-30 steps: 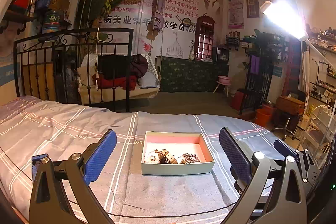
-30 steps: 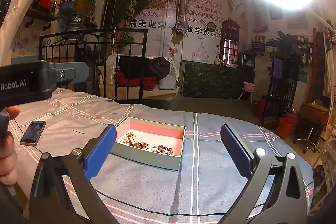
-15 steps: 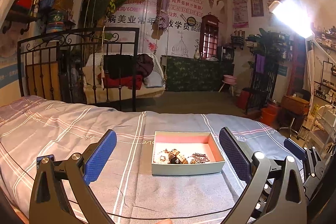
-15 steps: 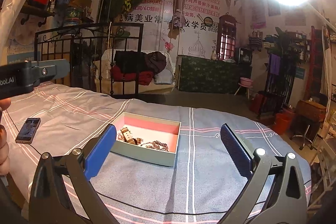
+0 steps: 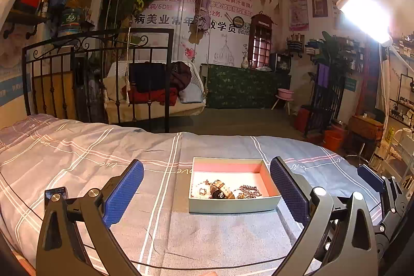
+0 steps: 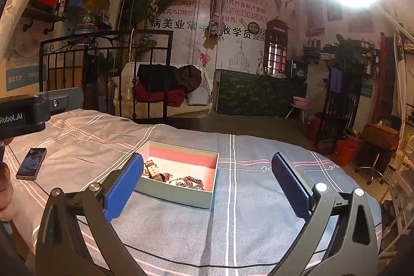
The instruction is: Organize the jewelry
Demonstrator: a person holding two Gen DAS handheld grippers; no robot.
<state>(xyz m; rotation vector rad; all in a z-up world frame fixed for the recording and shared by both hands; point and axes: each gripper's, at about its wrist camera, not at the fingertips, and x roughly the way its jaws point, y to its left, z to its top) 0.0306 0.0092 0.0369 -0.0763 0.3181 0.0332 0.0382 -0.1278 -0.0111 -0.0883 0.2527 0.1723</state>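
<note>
Holding both tools above the bed (image 5: 77, 159), I have nothing gripped yet. My left gripper (image 5: 207, 190) has its blue pads spread wide, and so does my right gripper (image 6: 207, 185); both are empty and clear of the bedding.

What I am after sits in the shallow grey-green box (image 5: 233, 206) with the pink lining, resting flat on the striped sheet. From the left view it lies straight ahead between my open pads; from the right view it is off toward my left finger (image 6: 124, 185). Inside it I see a watch (image 5: 222, 190) with a tan strap lying against a heap of chains (image 5: 248, 192), all crowded toward the near wall, touching one another.

That heap is my worry. I judge the chains are tangled, so closing on one may drag the watch or neighbouring pieces up with it and spill them onto the sheet. My pads are broad and the links thin, so a chain could slip free. The box looks light and the mattress soft, so pressing down or catching the near wall may tip or slide it. A cable (image 5: 207, 264) runs across the sheet just ahead of me and could snag. A phone (image 6: 31, 163) lies well apart to the left.
</note>
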